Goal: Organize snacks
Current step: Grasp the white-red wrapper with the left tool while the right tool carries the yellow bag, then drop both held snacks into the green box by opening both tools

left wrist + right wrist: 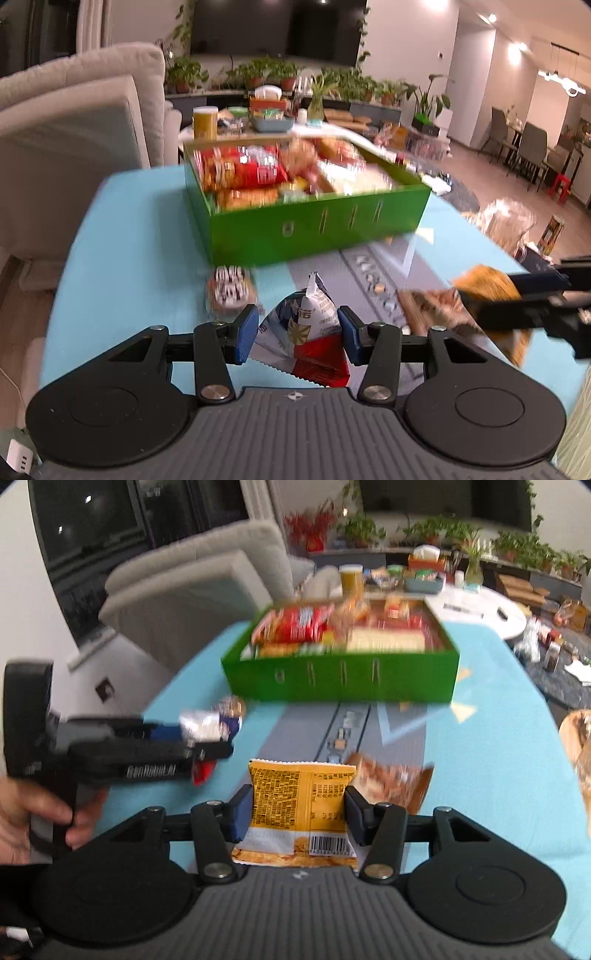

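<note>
A green box full of snack packs stands on the light blue table; it also shows in the right wrist view. My left gripper is shut on a white, blue and red snack pouch, held above the table in front of the box. My right gripper is shut on a yellow snack packet. In the right wrist view the left gripper appears at the left with its pouch. In the left wrist view the right gripper enters from the right with the yellow packet.
A round wrapped snack lies on the table left of centre. A brown packet lies on the grey runner. Clear bags sit at the table's right edge. A sofa stands to the left, a cluttered white table behind.
</note>
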A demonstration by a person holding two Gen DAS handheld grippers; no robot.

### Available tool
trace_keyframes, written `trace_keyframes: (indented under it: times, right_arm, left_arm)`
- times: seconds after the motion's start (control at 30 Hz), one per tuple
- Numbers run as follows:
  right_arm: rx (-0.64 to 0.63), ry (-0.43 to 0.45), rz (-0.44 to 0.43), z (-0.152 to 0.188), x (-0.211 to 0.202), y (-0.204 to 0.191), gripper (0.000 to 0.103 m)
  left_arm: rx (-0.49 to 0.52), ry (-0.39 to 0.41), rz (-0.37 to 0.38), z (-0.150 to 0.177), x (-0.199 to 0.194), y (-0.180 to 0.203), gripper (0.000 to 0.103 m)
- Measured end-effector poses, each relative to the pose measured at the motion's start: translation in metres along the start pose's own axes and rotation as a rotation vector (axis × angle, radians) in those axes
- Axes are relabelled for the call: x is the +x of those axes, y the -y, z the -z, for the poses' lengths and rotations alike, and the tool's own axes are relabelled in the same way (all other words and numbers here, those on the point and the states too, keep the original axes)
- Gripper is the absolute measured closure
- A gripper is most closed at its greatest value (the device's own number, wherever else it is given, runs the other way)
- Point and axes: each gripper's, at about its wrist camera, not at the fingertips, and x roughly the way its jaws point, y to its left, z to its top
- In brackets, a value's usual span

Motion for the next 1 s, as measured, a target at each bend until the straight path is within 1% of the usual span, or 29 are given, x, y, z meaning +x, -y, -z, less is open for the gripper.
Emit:
trace_keyframes:
  times: [0.13, 0.27, 0.43, 0.53, 0.67, 0.77, 1.0]
  right_arm:
    - [0.023, 0.077, -0.002, -0.025, 0.002, -0.001, 0.036]
    - [0.038, 0.139, -0.005, -0.055, 0.014, -0.002, 0.036]
    - [0.049, 0.168, -0.019, -0.088, 0.034, 0.000, 0.036]
    - [0.055, 0.174, -0.028, -0.100, 0.046, 0.001, 0.036]
    - [0.087, 0.177, -0.046, -0.111, 0.060, 0.009, 0.036]
    - [0.111, 0.173, -0.064, -0.116, 0.069, 0.016, 0.036]
    - [0.124, 0.152, -0.066, -0.122, 0.091, 0.025, 0.036]
  left_arm:
    - [0.020, 0.057, -0.005, -0.019, -0.010, 0.004, 0.059]
    - [0.035, 0.109, -0.020, -0.041, -0.015, 0.004, 0.059]
    - [0.039, 0.147, -0.053, -0.069, -0.006, -0.002, 0.059]
    - [0.031, 0.152, -0.070, -0.085, 0.006, -0.008, 0.059]
    - [0.023, 0.144, -0.073, -0.096, 0.025, -0.014, 0.059]
    - [0.023, 0.134, -0.071, -0.099, 0.037, -0.016, 0.059]
    - [0.014, 0.109, -0.075, -0.103, 0.066, -0.024, 0.059]
